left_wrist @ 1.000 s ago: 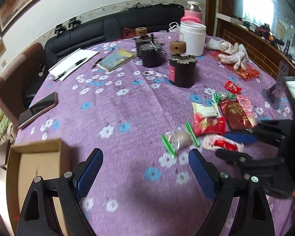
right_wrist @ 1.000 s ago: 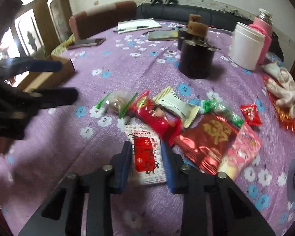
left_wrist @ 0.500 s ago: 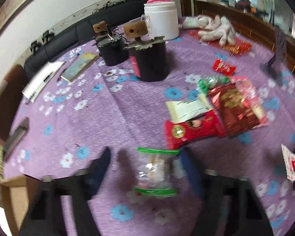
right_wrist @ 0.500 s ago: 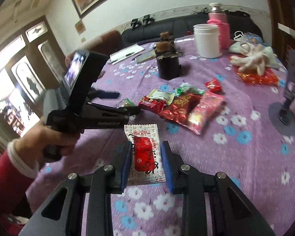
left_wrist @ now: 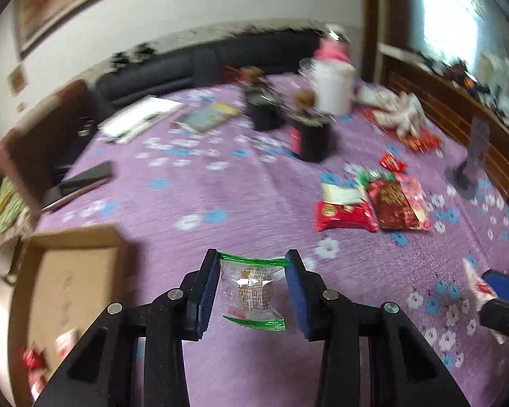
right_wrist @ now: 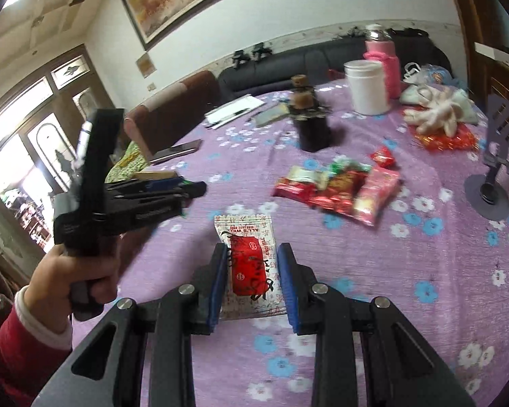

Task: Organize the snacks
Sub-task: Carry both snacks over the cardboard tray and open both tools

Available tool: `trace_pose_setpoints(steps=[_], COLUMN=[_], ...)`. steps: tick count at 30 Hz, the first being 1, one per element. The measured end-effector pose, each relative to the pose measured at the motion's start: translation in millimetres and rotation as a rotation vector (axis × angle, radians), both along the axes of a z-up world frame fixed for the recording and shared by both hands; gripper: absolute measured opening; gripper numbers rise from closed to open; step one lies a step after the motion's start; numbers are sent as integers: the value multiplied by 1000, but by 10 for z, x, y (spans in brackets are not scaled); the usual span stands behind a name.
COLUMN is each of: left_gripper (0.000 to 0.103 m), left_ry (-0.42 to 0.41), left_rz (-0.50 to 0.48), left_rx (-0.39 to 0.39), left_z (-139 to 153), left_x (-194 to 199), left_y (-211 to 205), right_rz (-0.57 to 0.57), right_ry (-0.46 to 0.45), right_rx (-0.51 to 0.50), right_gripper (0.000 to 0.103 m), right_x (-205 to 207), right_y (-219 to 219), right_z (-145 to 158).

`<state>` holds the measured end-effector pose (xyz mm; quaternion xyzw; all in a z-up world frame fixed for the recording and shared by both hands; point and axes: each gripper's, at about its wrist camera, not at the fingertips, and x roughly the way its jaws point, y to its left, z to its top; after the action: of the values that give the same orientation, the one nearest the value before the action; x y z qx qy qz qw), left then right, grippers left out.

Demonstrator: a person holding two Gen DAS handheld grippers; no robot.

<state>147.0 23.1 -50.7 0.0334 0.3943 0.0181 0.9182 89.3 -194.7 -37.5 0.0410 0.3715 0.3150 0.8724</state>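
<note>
- Open brown cardboard box, at the table's left edge: we judge it the drop point; next move calls for carrying both packets there.
- Right gripper: jaws narrow, clamped on white-and-red flat sachet, lifted.
- Left gripper: jaws just closing, pads touching clear green-edged wrapped snack.
- Box contents blurred, cut off.

Daylight glares through the windows; the left view smears with motion blur, and fisheye edges darken.
</note>
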Motion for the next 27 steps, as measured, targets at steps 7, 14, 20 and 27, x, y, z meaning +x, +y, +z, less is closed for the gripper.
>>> trace_pose_setpoints(steps=[7, 14, 20, 27], left_gripper=[42, 42, 42, 42], left_ry=[-84, -119, -137, -157], left_rz=[135, 210, 267, 327], left_rx=[-22, -33, -59, -72], left_z=[327, 447, 475, 518], left_x=[-577, -931, -1144, -1346], left_y=[558, 979, 1321, 1620], right_rz=[95, 180, 239, 293], right_ry=[-37, -51, -56, -58], right_rx=[12, 12, 4, -1], right_gripper=[29, 29, 29, 30], right_x=[-233, -390, -466, -522], right_y=[503, 1043, 1446, 1784], right_z=[149, 228, 249, 266])
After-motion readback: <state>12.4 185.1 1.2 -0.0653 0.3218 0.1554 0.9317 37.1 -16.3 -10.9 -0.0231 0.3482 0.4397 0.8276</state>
